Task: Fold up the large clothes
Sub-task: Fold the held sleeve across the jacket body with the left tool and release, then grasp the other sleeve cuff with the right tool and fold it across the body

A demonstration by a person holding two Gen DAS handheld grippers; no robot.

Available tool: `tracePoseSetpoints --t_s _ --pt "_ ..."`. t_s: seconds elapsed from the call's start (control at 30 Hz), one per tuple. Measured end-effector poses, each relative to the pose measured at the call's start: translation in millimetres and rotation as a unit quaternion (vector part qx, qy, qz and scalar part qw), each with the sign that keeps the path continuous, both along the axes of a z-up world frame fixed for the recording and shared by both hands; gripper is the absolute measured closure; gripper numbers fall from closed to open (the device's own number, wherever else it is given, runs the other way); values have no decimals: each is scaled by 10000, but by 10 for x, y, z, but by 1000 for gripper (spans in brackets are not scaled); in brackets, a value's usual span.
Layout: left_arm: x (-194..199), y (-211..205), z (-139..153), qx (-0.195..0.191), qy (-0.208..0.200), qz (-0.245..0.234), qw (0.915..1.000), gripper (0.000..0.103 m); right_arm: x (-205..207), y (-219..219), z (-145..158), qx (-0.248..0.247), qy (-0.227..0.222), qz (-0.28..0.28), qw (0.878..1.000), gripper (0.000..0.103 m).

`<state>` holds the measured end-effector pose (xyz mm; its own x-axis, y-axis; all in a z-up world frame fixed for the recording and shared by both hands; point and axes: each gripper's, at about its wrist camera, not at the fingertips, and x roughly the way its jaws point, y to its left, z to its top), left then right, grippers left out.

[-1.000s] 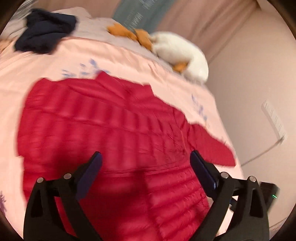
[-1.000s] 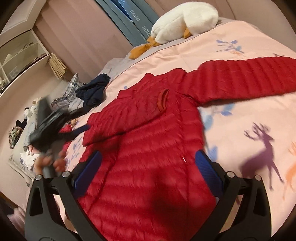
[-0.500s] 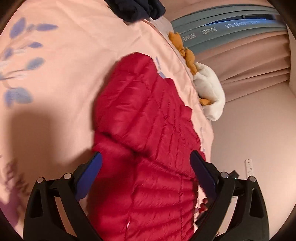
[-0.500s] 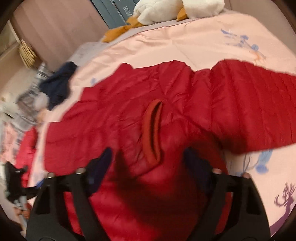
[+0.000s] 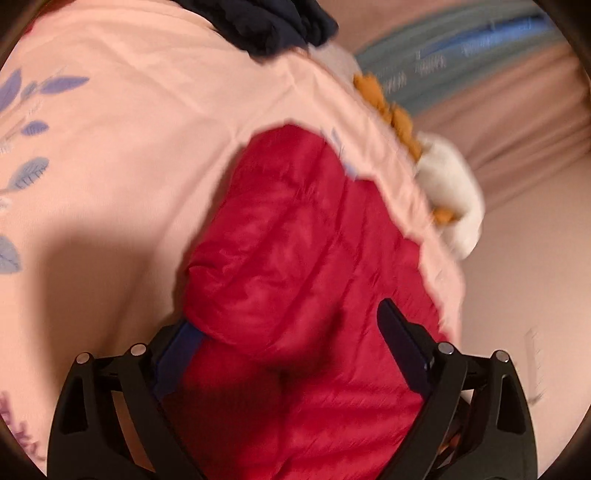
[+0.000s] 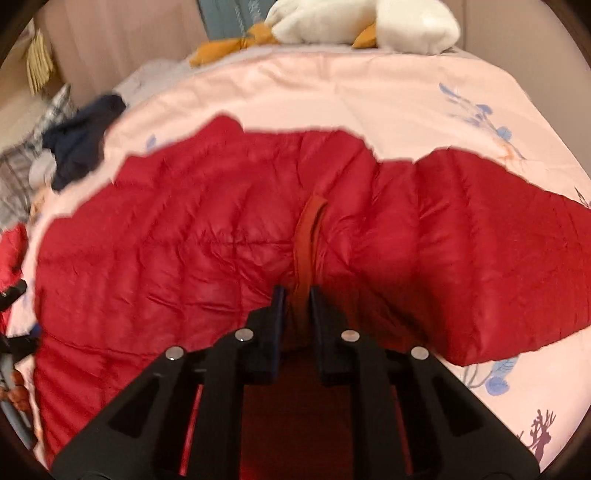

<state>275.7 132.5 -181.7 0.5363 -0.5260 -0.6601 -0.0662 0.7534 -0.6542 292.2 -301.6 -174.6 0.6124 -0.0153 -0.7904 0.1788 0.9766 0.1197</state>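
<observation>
Pink bedspread point(image 6: 332, 92) under red jacket point(image 6: 184, 229), curtains point(image 5: 517, 122) behind.

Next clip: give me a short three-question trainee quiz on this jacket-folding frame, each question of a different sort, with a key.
1. True or false: the right hand-held gripper is shut on the collar of the red jacket.
2. Multiple choice: the left hand-held gripper is A) shut on a sleeve, B) open with jacket fabric between its fingers, C) holding the plush toy.
3. Fill in: the dark garment lies on the ____ , apart from the jacket.

Key: 1 true; 2 B; 3 bed.
</observation>
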Motion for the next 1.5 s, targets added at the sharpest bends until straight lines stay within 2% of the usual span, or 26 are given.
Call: tracePoseSetpoints --t_s 0.07,0.1,0.17,0.23,0.33,0.4,0.5,0.6,0.67,0.73,0.8,0.83,0.87,0.93,1.0,1.13,1.3,1.4,1.5 --pt "-111 31 90 467 -37 -211 9987 9 -56 -42 105 -63 -103 -112 9999 67" --pt "-194 61 177 830 -162 -270 9961 9 -100 -52 166 -105 -217 -137 9996 65" --pt "-299 95 330 1208 -484 -314 9910 9 -192 -16 321 -334 -584 -34 9977 60" --pt "-322 39 490 1508 -821 -348 9845 9 -228 67 379 -301 -779 213 9963 59" --pt "-217 -236 564 1775 -1021 -556 9772 9 -195 219 336 -197 -799 530 9952 59" --pt "-116 -438 524 1988 -1064 -667 9720 16 -141 317 233 -242 -713 698 9947 59" --pt "-2 -686 321 2464 -846 -816 9620 17 -36 383 -36 -346 -242 756 9962 59" --pt "125 -826 16 2775 -369 -1053 9542 16 -2 321 -99 -101 -197 741 9970 58" --pt "155 -865 -3 2904 -344 -1059 9504 14 13 295 -89 5 -186 806 9966 55" --pt "185 -840 47 2859 -250 -1014 9526 13 -10 220 -52 314 -271 835 9956 49" --pt "149 -779 156 2650 -245 -925 9595 13 -155 63 70 870 -502 734 9922 42" --pt "102 -745 219 2538 -304 -902 9626 13 -263 -10 137 1102 -682 675 9893 33" --pt "15 -692 314 2398 -426 -889 9658 12 -389 -112 197 1240 -852 601 9868 26" --pt "-170 -639 452 2242 -631 -894 9684 10 -670 -396 301 1363 -1110 363 9838 24" --pt "-412 -544 577 2021 -832 -898 9717 4 -974 -775 343 1465 -1215 -19 9817 19" --pt "-919 -285 681 1589 -1008 -802 9789 2 -1555 -1657 317 1667 -1362 -1122 9701 17" --pt "-1434 -25 580 1278 -871 -417 9871 2 -2085 -2591 82 1835 -1196 -2516 9427 16" --pt "-1659 51 516 1015 -772 -193 9916 2 -2190 -2866 -90 2056 -1170 -2892 9276 16" --pt "-1741 39 502 996 -696 -137 9925 2 -2167 -3060 -201 2357 -1393 -3026 9130 17"
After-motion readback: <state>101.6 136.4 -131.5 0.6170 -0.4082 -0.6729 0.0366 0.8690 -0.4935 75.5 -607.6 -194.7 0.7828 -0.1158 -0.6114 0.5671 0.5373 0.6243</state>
